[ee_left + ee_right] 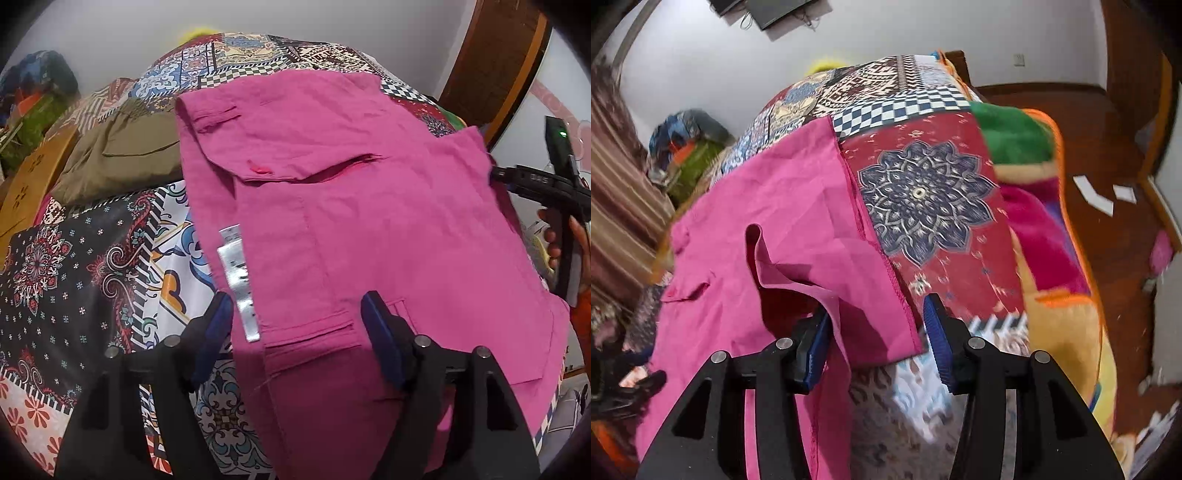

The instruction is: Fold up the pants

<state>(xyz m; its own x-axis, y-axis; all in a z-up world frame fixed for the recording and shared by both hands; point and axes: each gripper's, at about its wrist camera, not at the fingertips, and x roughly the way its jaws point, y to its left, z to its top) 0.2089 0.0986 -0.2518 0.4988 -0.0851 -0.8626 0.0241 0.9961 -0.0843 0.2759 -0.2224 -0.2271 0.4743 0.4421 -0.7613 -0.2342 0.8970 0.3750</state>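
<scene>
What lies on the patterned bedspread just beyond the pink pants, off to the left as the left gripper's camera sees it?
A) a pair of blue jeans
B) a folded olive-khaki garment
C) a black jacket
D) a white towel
B: in the left wrist view an olive-khaki garment lies folded on the bedspread, beside the far left corner of the pink pants.
</scene>
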